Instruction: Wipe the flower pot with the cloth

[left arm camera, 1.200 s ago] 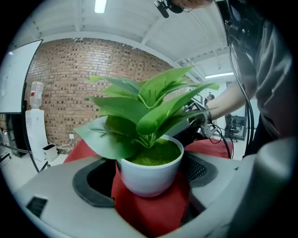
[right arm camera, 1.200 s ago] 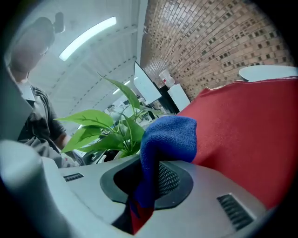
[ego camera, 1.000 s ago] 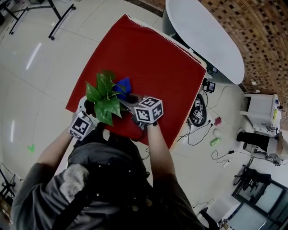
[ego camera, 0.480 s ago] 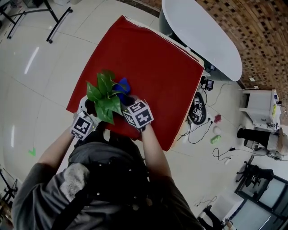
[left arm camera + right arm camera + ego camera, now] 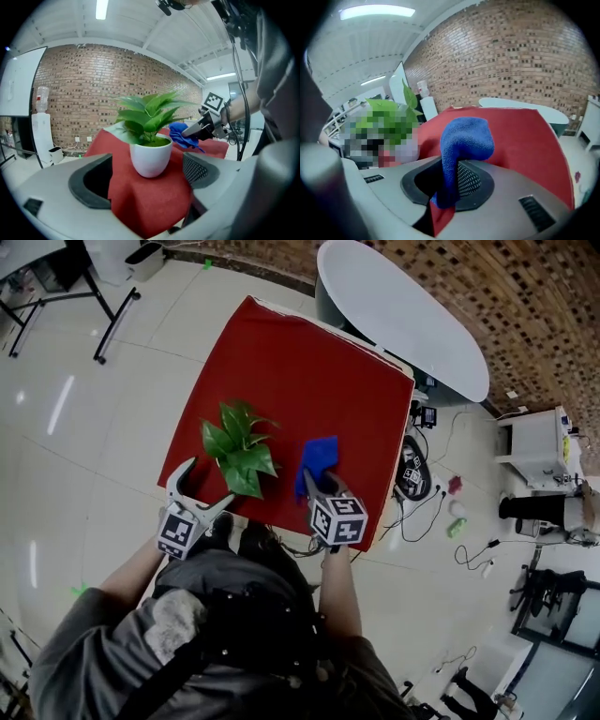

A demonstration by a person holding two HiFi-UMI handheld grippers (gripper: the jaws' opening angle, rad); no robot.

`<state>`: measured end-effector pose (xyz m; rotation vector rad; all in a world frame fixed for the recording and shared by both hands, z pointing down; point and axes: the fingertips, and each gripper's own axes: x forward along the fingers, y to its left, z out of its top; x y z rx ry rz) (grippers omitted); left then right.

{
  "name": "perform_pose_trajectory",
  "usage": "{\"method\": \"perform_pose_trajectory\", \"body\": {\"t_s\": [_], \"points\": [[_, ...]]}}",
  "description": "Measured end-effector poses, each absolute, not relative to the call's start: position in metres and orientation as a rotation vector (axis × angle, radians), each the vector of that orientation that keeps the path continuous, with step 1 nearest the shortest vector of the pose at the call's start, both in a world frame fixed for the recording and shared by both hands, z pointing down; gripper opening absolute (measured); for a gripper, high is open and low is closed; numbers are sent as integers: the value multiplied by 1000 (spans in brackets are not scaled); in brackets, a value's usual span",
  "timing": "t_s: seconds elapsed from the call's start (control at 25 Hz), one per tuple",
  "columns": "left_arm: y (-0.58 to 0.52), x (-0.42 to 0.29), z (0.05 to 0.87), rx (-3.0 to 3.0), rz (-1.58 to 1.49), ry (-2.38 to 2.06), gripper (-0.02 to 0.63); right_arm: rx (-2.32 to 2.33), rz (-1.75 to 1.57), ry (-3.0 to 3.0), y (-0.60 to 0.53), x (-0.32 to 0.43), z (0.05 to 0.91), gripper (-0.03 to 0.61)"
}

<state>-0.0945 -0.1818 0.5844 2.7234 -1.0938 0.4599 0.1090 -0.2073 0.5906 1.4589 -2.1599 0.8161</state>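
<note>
A white flower pot (image 5: 151,159) with a green leafy plant (image 5: 241,448) stands on the red table (image 5: 300,371) near its front edge; from the head view the leaves hide the pot. My left gripper (image 5: 202,491) is open just short of the pot, and in the left gripper view its jaws (image 5: 146,182) frame the pot without touching it. My right gripper (image 5: 321,486) is to the right of the plant, shut on a blue cloth (image 5: 319,457). The cloth (image 5: 461,145) stands up from between the jaws of my right gripper (image 5: 451,183).
A white oval table (image 5: 403,315) stands behind the red table's far right corner. Cables and a black device (image 5: 412,474) lie on the tiled floor to the right, with a white cabinet (image 5: 534,460) further out. The red table's front edge is just below both grippers.
The right gripper has drawn away from the pot to the right, taking the blue cloth with it. The left gripper has come off the pot and stands open.
</note>
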Motion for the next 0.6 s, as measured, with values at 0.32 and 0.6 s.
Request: {"method": "perform_pose_trajectory", "body": {"t_s": [0.32,0.6], "points": [[-202,-160,475,2766,110,-1204,440,2010,552,-2103,-152,155,475,77],[-176,-147,377,2908,-130,-1331,186,2188,196,-2176,-105,174,372,77]]}}
